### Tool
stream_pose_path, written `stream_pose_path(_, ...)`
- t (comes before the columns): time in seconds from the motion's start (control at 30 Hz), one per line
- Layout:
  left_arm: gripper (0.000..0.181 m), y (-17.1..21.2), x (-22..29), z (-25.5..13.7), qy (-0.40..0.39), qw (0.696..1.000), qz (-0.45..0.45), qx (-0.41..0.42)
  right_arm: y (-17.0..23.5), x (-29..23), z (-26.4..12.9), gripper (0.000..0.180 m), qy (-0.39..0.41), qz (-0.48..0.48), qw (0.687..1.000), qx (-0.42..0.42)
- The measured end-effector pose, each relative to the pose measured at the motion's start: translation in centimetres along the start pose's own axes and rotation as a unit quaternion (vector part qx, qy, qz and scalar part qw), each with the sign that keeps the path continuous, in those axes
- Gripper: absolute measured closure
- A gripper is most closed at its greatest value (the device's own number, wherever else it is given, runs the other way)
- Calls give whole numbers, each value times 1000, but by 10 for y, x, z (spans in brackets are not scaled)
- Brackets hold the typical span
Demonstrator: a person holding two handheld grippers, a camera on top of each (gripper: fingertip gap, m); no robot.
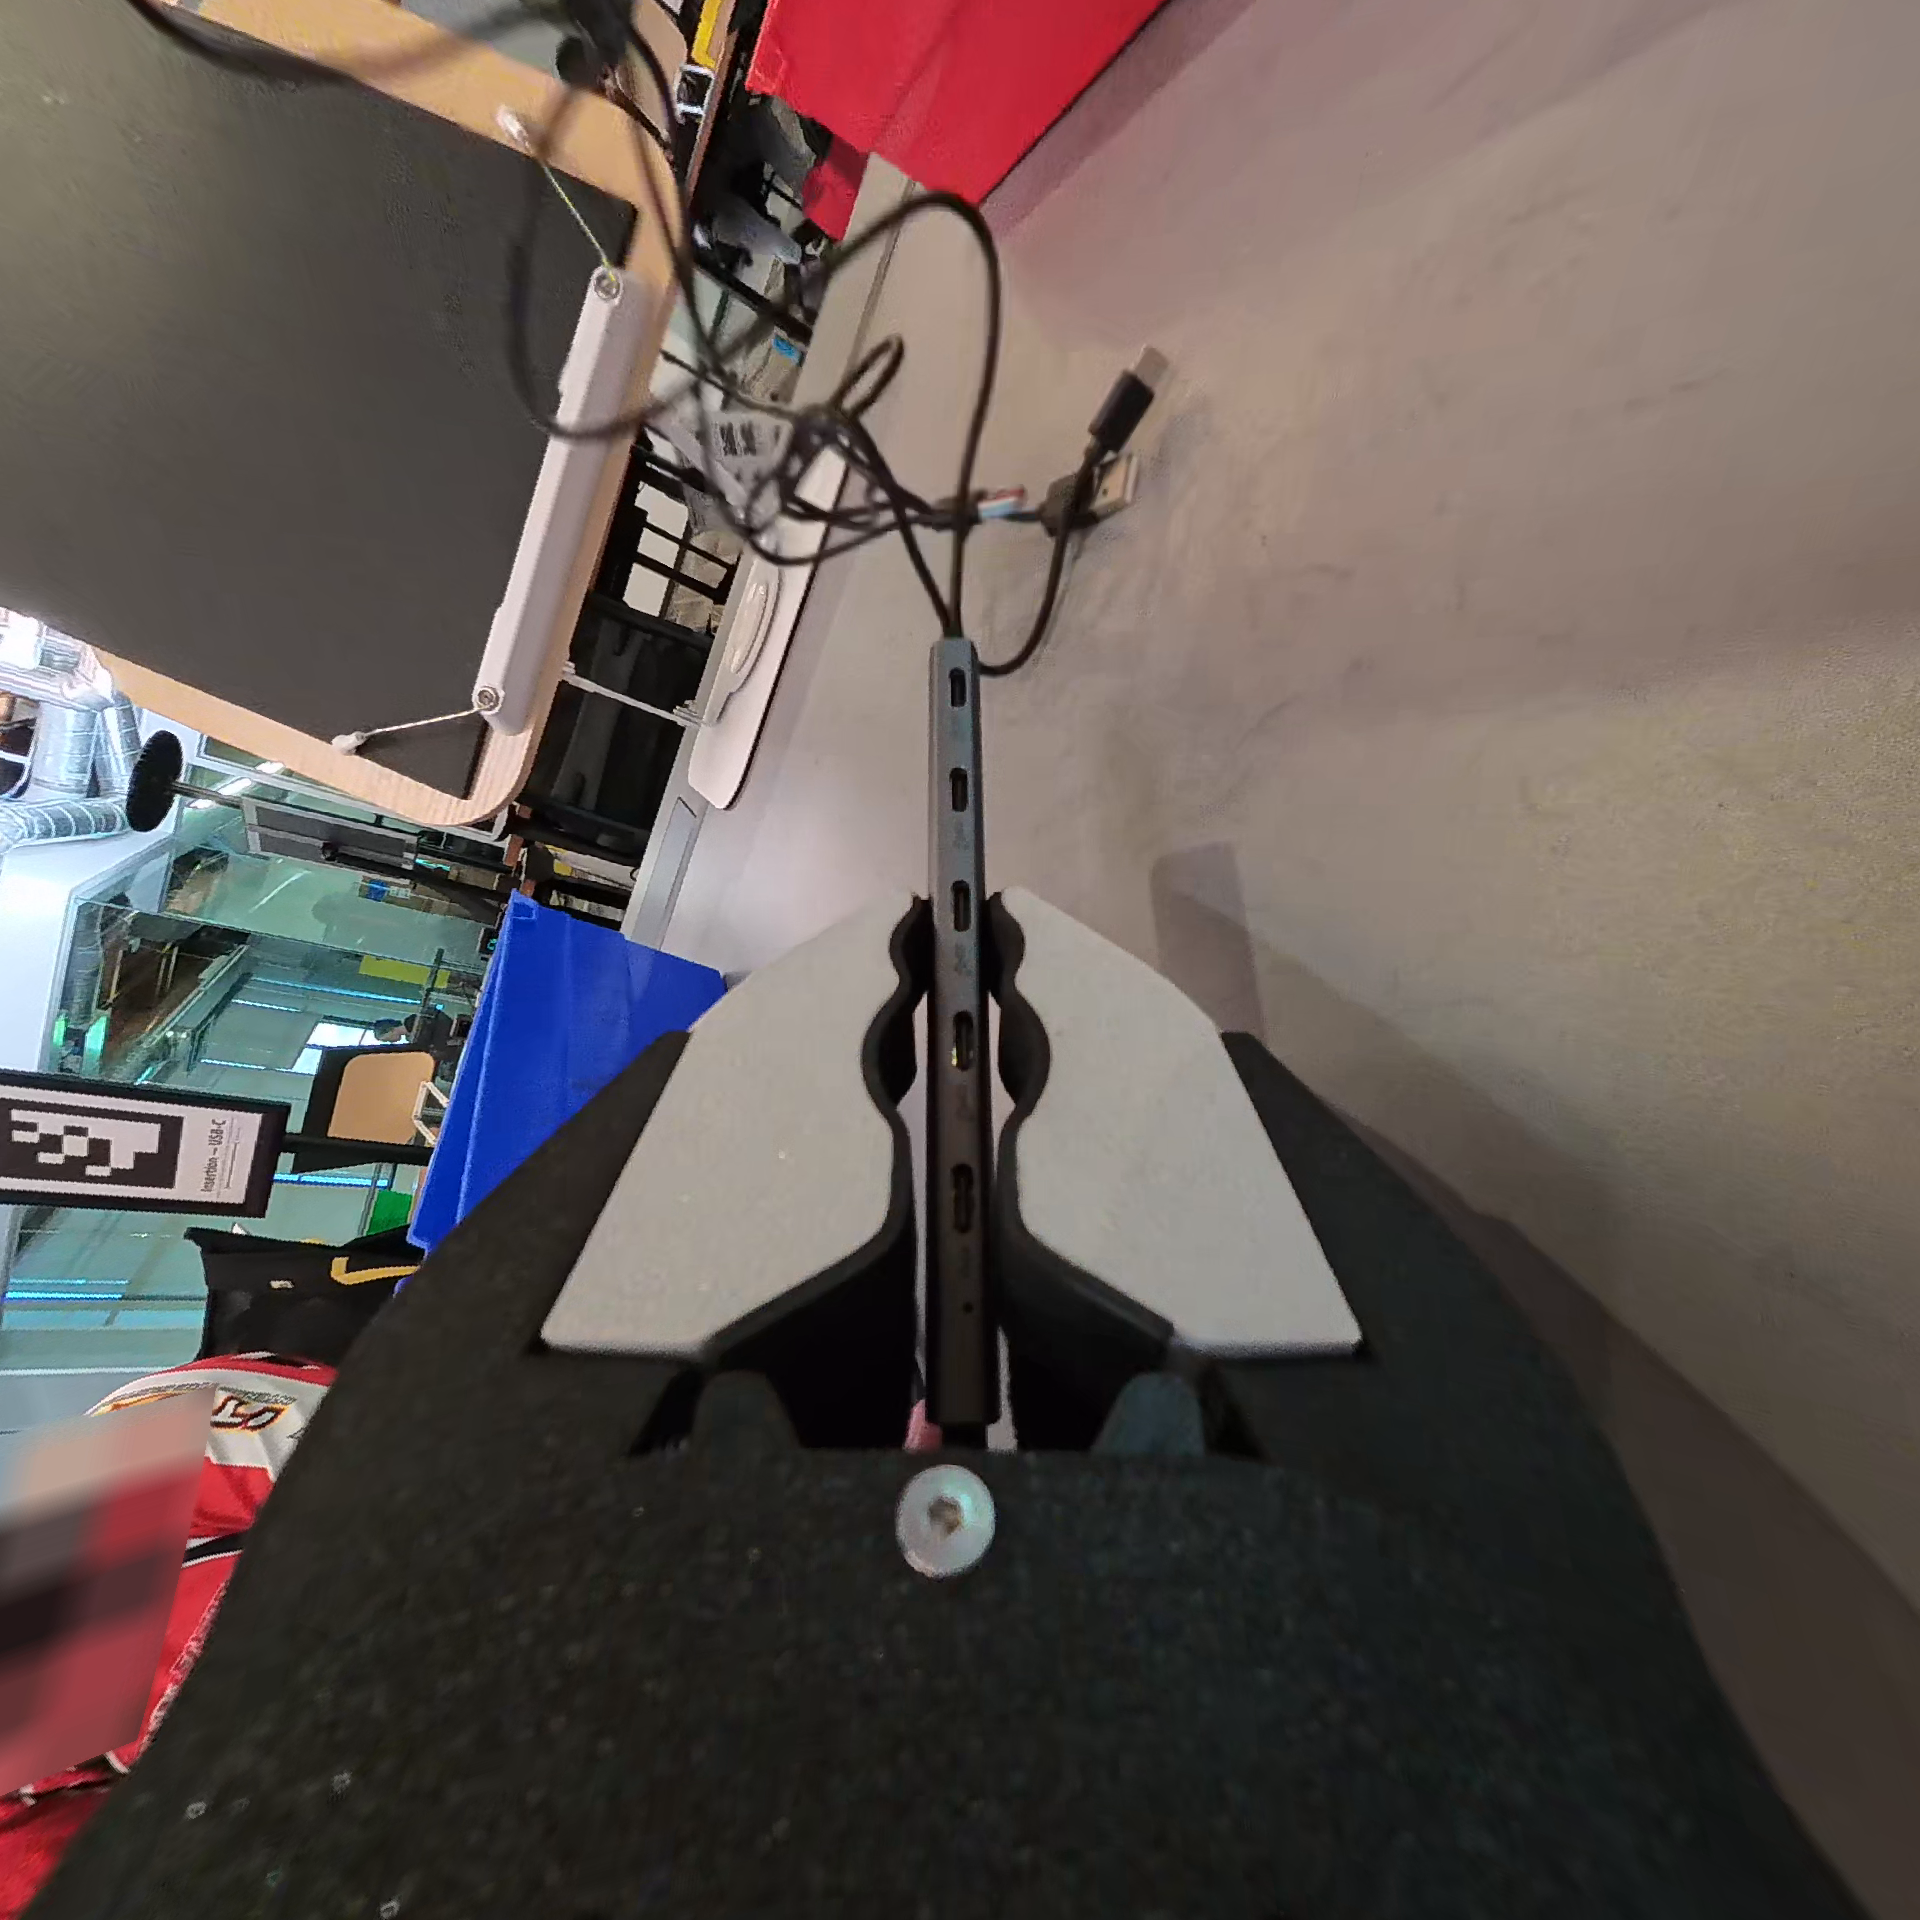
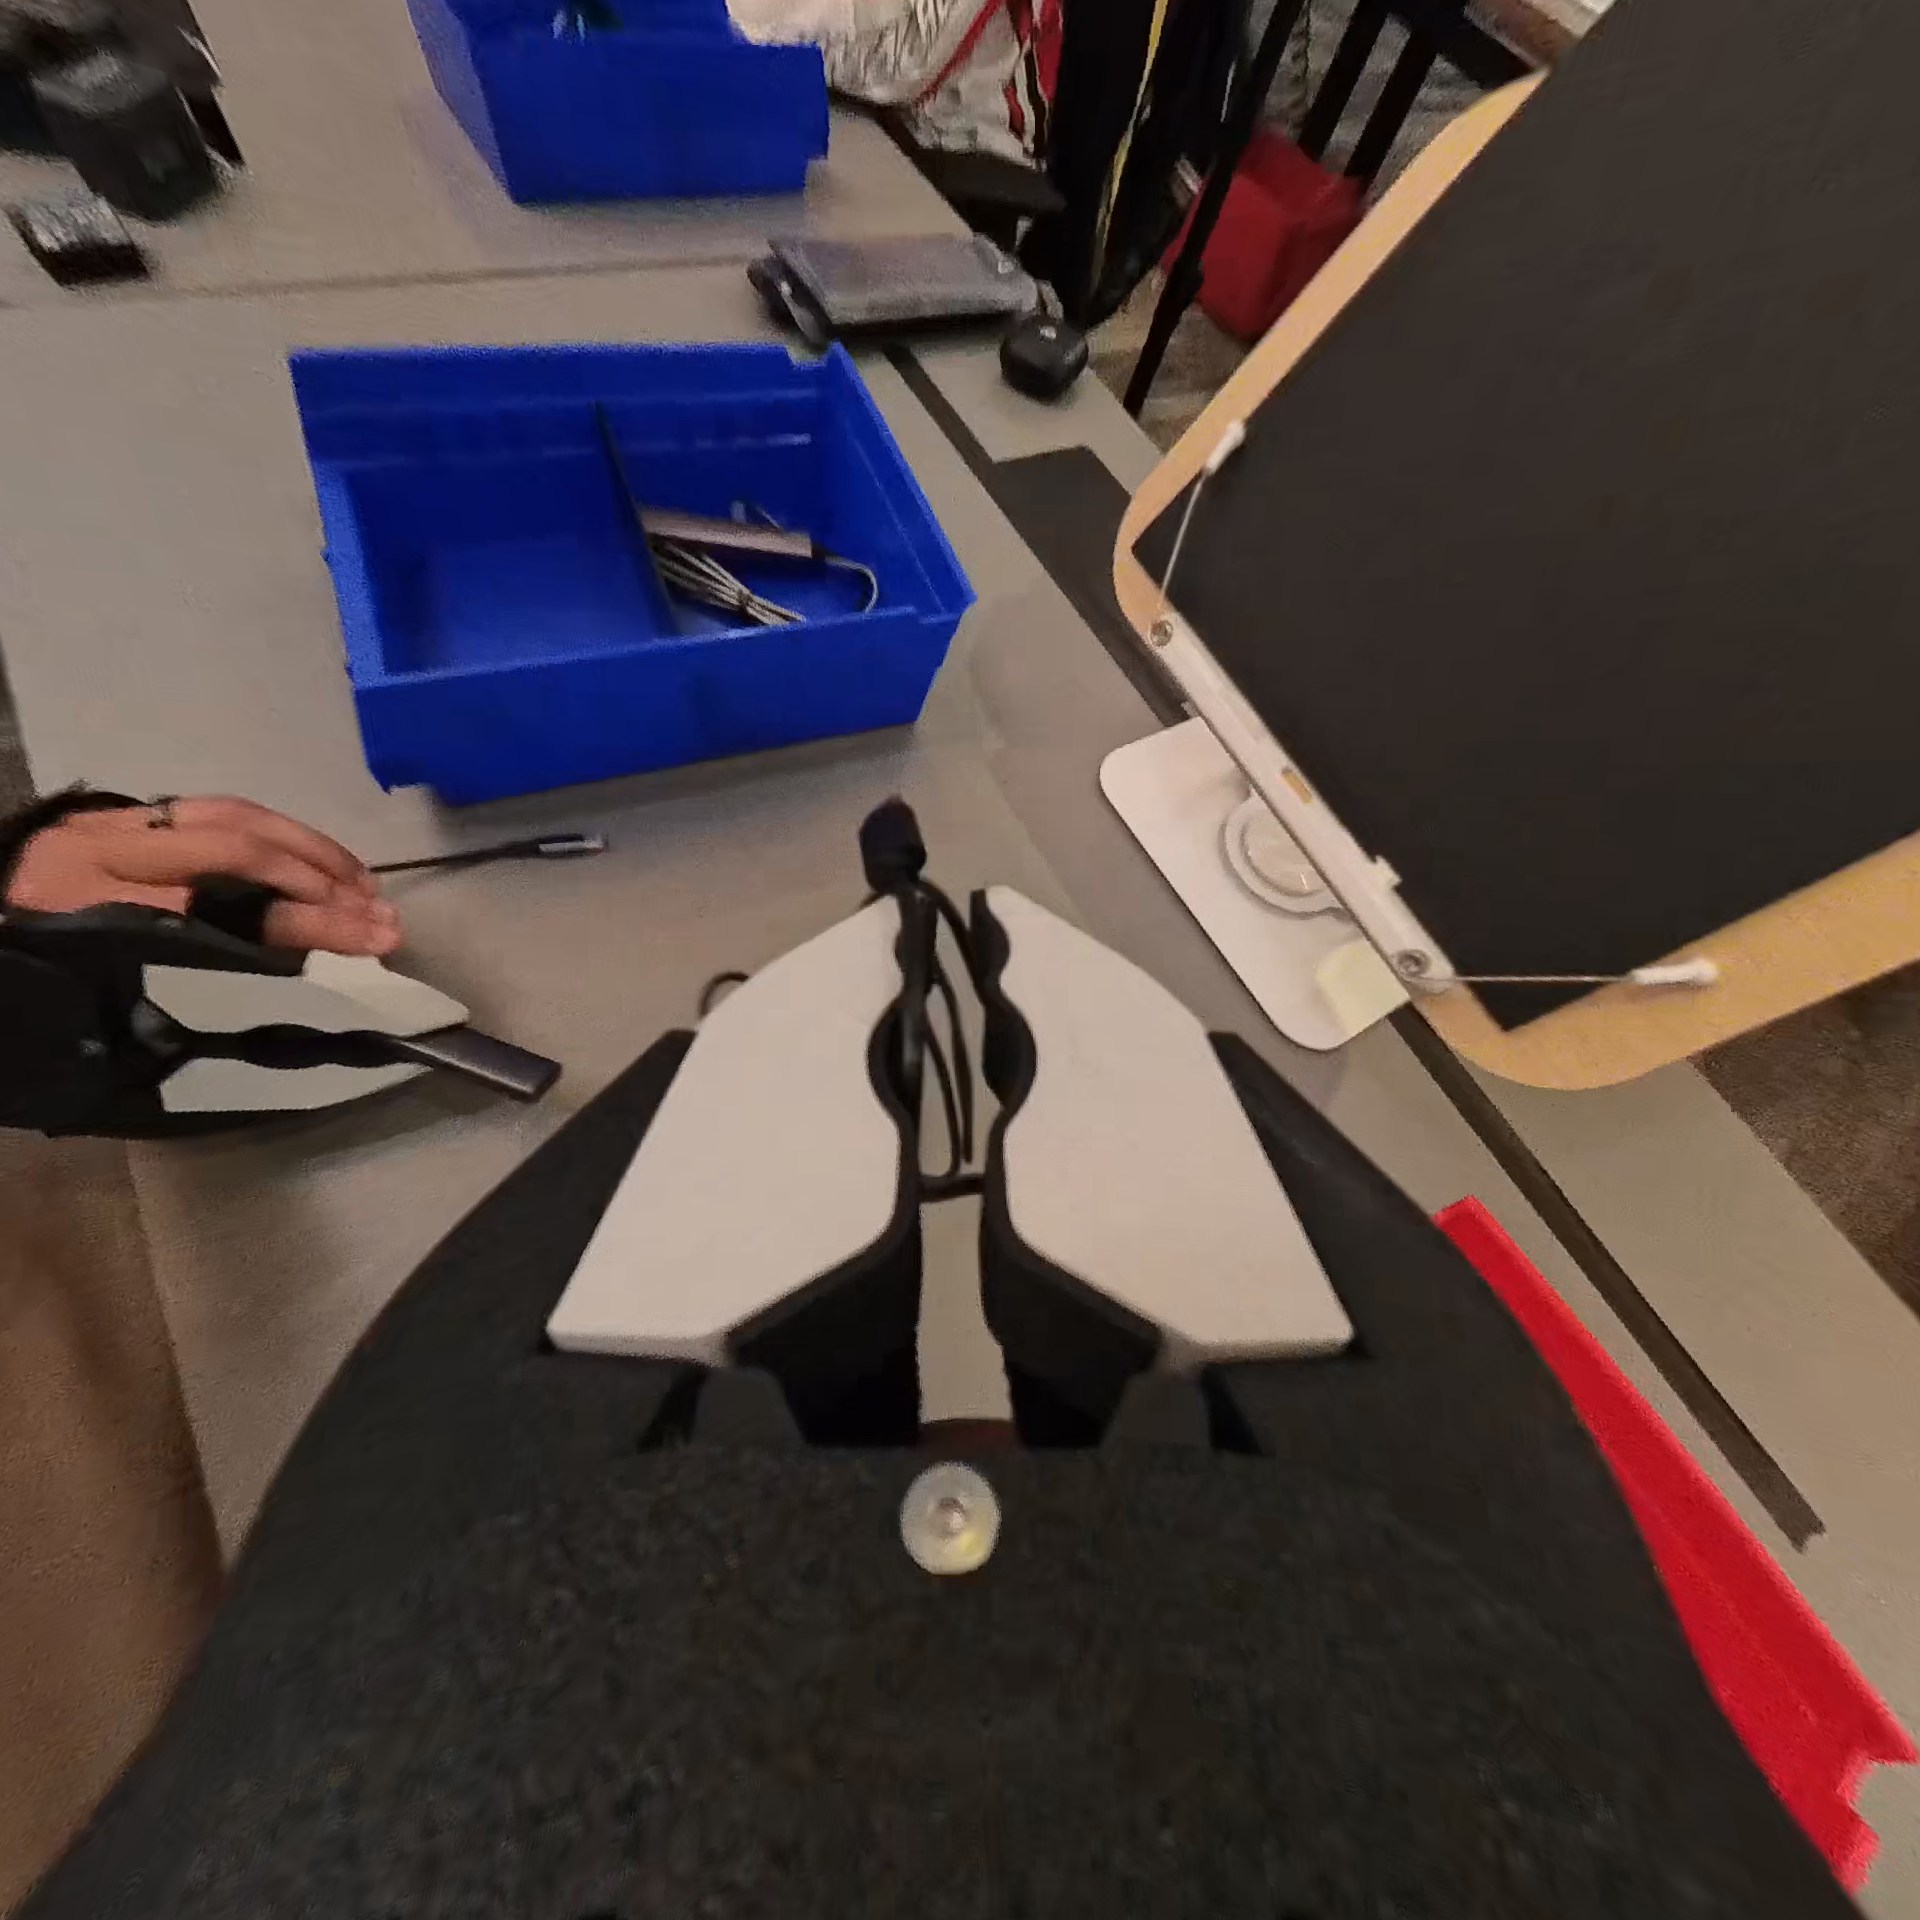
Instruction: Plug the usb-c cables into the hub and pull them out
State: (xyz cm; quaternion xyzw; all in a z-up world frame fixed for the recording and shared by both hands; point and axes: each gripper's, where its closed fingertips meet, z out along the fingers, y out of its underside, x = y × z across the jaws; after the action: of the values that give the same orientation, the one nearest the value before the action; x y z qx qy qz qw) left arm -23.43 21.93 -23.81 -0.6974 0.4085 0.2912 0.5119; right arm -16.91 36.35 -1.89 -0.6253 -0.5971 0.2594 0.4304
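Observation:
My left gripper (image 1: pixel 958 914) is shut on the slim grey hub (image 1: pixel 956 790), held on edge above the grey table. Its row of ports faces the camera and shows no plugs. The hub's own black cord leaves its far end. A black usb-c plug (image 1: pixel 1127 400) and a silver plug (image 1: pixel 1112 483) lie on the table beyond it. My right gripper (image 2: pixel 938 909) is shut on a looped black cable (image 2: pixel 925 1018), and its black plug (image 2: pixel 891 836) sticks out past the fingertips. The right wrist view also shows the left gripper (image 2: pixel 447 1039) with the hub (image 2: pixel 488 1065) and a hand (image 2: pixel 208 873).
A blue bin (image 2: pixel 644 717) ahead holds a second hub and cables; another blue bin (image 2: pixel 623 104) stands farther back. A loose cable end (image 2: pixel 561 845) lies near the hand. A black board with a wooden rim (image 2: pixel 1558 520) on a white base (image 2: pixel 1174 800) stands right. Red tape (image 2: pixel 1714 1558) lies at near right. Some 25 cm of space lies between my two pairs of fingers.

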Motion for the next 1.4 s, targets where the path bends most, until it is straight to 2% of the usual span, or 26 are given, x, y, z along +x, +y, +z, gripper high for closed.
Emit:
stream_pose_path(0.07,172,0,1,0,1,1000,1,0,-10,-8,-10,174,-32,26,999,26)
stream_pose_path(0.13,172,-1,1,0,2,1000,2,1,-12,-9,-13,178,-33,41,998,38)
stream_pose_path(0.23,172,-2,2,0,2,1000,3,2,12,-10,-4,177,-9,46,999,-7)
stream_pose_path(0.37,172,-2,2,-1,3,1000,4,2,52,-5,18,177,47,6,995,-88)
stream_pose_path(0.43,172,-2,2,-1,2,1000,6,2,18,10,5,177,101,2,995,-10)
stream_pose_path(0.53,172,-1,1,-2,1,1000,4,1,-77,29,-67,178,159,16,971,180)
stream_pose_path(0.63,172,1,1,0,1,1000,4,-1,-166,38,-168,177,206,5,913,351)
stream_pose_path(0.73,172,2,1,1,2,1000,3,-2,-215,48,-270,178,239,29,829,505)
stream_pose_path(0.77,172,2,1,1,2,1000,4,-2,-223,53,-283,178,241,30,823,514)
stream_pose_path(0.8,172,2,1,1,2,1000,4,-2,-228,58,-282,178,241,25,836,491)
stream_pose_path(0.83,172,1,1,1,3,1000,5,-2,-229,64,-267,178,238,19,863,444)
stream_pose_path(0.9,172,1,1,0,3,1000,5,0,-214,70,-212,177,203,13,928,312)
stream_pose_path(0.97,172,0,2,0,4,1000,6,0,-182,71,-159,177,176,11,965,193)
stream_pose_path(1.03,171,-1,3,0,5,1000,8,0,-154,73,-125,177,187,-8,975,122)
stream_pose_path(1.1,171,-1,4,0,7,1000,11,0,-157,80,-126,177,253,-37,952,170)
stream_pose_path(1.13,171,-1,4,-1,7,1000,12,0,-160,76,-128,178,262,-50,944,196)
stream_pose_path(1.2,172,-1,4,-1,6,1000,11,0,-158,63,-118,178,229,-46,952,201)
stream_pose_path(1.3,172,0,3,-1,6,1000,10,-1,-113,46,-71,178,136,-27,989,58)
stream_pose_path(1.4,172,0,4,-1,8,1000,12,-1,-51,34,-40,178,93,-38,992,-77)
